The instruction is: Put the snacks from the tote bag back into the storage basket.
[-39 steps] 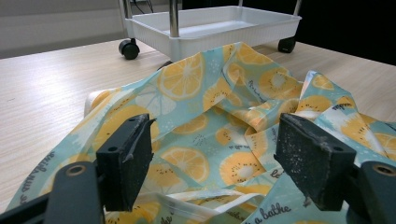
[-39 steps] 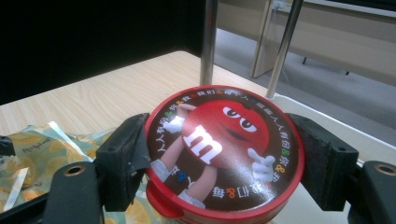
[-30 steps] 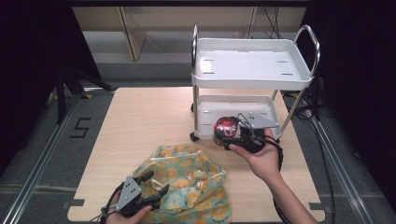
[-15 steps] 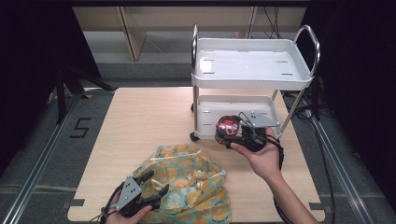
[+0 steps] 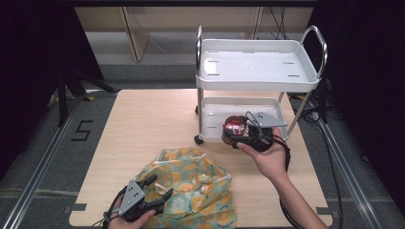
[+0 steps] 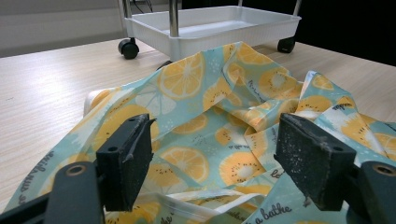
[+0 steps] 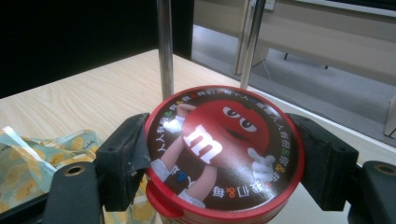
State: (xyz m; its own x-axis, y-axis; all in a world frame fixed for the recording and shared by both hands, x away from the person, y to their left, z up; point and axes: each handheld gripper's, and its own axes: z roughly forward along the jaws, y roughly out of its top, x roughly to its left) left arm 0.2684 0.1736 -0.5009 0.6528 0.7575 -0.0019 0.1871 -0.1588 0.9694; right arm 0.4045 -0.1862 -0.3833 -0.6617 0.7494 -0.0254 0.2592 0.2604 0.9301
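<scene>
Down at seven o'clock on the wooden table (image 5: pixel 143 124), your left gripper (image 5: pixel 154 191) sits low at the near edge with its jaws spread wide and nothing between them. Its tips rest just at the left fringe of the crumpled fruit-print bag (image 5: pixel 196 183), a teal cloth covered in orange and kiwi slices that lies heaped at six o'clock. From the left gripper view, that bag (image 6: pixel 224 116) rises in folds right past the open jaws.

At three o'clock your right hand (image 5: pixel 267 155) holds the right gripper (image 5: pixel 233 130), pinching a round red candy tub (image 5: pixel 235 126) from both sides. You have it raised just in front of the lower shelf of the white cart (image 5: pixel 258 71), which stands at one o'clock. In the right gripper view, the tub's lid (image 7: pixel 224 149) faces up, showing a red cartoon character, and both pads press its rim.
</scene>
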